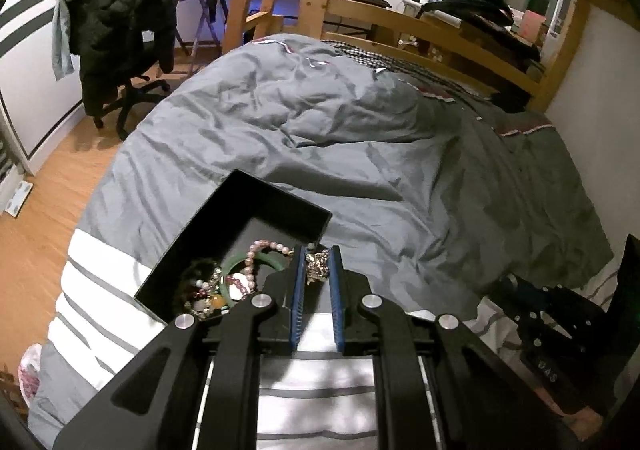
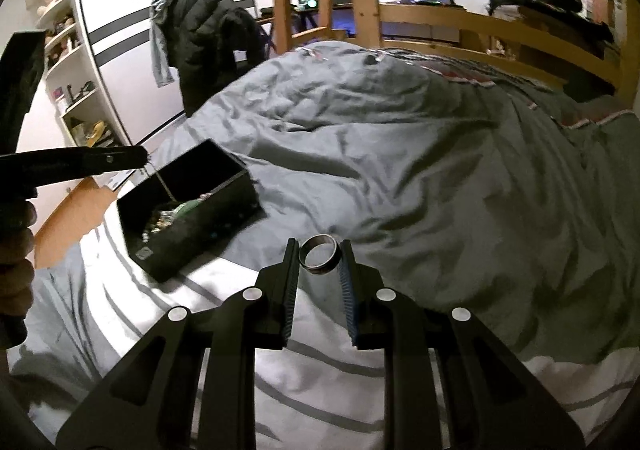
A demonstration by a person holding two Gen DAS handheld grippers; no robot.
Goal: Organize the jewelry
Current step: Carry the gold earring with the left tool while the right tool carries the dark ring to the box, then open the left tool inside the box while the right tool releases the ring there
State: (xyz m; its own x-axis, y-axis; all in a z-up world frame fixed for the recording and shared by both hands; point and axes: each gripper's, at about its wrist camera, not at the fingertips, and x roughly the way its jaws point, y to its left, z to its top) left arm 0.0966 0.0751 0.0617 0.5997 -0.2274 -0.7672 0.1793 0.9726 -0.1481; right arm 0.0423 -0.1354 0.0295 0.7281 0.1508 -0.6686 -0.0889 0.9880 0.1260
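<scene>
I see the bed (image 1: 360, 154) filling both views, grey duvet w/ white striped part near me. On it sits the black jewelry box (image 2: 192, 210), open top, long axis running diagonally from near-left to far-right in the right wrist view; its near corner points toward me. Inside, in the left wrist view: pink bead bracelet (image 1: 256, 250), green bangle (image 1: 240, 262) lying flat, plus a tangle of other beads I can't sort out.

My left gripper (image 1: 316, 266) is above the box's right side, clamped on a gold chain piece (image 1: 317, 268); in the right wrist view a thin chain hangs from it down into the box.

My right gripper (image 2: 320, 256) is over the duvet, right of the box, pinching a dark metal ring (image 2: 320, 256) across its diameter, hole facing approx. toward the cam, tilted slightly up.
</scene>
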